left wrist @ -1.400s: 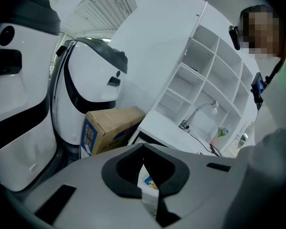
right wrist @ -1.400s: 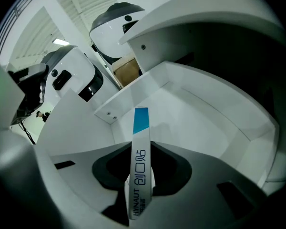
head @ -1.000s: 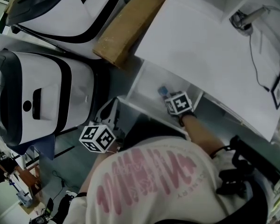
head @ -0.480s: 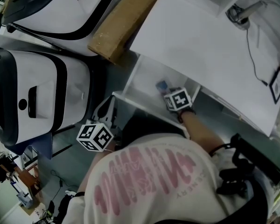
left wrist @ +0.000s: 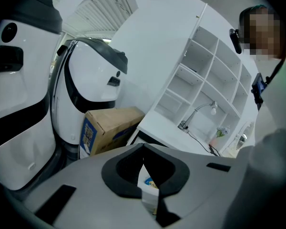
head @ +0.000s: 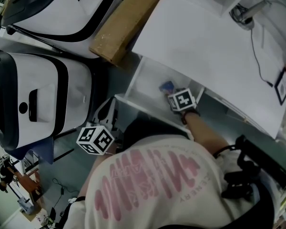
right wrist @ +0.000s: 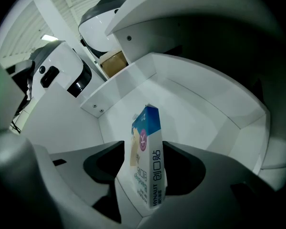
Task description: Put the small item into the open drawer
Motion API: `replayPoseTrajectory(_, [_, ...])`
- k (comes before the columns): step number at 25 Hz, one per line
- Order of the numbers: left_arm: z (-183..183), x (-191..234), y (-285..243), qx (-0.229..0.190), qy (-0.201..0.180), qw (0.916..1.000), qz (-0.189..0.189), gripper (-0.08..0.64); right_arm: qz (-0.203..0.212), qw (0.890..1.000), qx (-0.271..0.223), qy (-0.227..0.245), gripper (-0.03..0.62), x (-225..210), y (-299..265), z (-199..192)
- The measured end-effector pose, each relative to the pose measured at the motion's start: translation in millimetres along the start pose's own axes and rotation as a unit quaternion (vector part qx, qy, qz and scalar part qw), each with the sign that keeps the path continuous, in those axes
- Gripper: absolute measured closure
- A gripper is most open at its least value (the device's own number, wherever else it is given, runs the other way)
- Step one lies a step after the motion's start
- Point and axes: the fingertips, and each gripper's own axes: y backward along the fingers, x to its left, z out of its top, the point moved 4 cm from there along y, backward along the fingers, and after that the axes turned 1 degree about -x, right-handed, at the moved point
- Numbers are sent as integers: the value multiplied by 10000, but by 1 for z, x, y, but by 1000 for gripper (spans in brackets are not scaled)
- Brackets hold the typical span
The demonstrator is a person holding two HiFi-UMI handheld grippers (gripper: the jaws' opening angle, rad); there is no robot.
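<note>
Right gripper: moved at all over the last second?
No. Measured against the front wall of the open drawer, the right gripper sits at the same spot inside it, shut on the small carton.

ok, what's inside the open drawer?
A small blue-and-white carton, clamped in the right hand-held gripper. The drawer walls and floor look bare; the floor beneath the gripper is covered.

Your right gripper (head: 175, 95) is reached forward on a straight, bare forearm (head: 206, 133), jaws clamped on the upright small carton (right wrist: 148, 156), and your left gripper (left wrist: 143, 147) sits close by your torso, jaw tips together, empty.
</note>
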Motion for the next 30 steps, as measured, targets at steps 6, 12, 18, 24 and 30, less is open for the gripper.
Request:
replayPoseTrajectory(6, [6, 2, -1, 0, -31, 10000, 8, 529, 34, 9998, 112, -137, 316, -5, -4, 0])
replayPoseTrajectory(12, [8, 6, -1, 12, -45, 10000, 35, 530, -76, 9998, 148, -144, 310, -9, -12, -1])
replayPoseTrajectory(18, [6, 13, 3, 23, -26, 9999, 100, 531, -54, 9996, 251, -104, 307, -6, -21, -4])
replayPoseTrajectory(24, [6, 19, 7, -19, 30, 9999, 150, 529, -284, 9932, 1108, -224, 307, -7, -14, -27])
replayPoseTrajectory(30, [7, 22, 9, -99, 58, 9999, 97, 530, -302, 9929, 1130, -202, 298, -4, -14, -25])
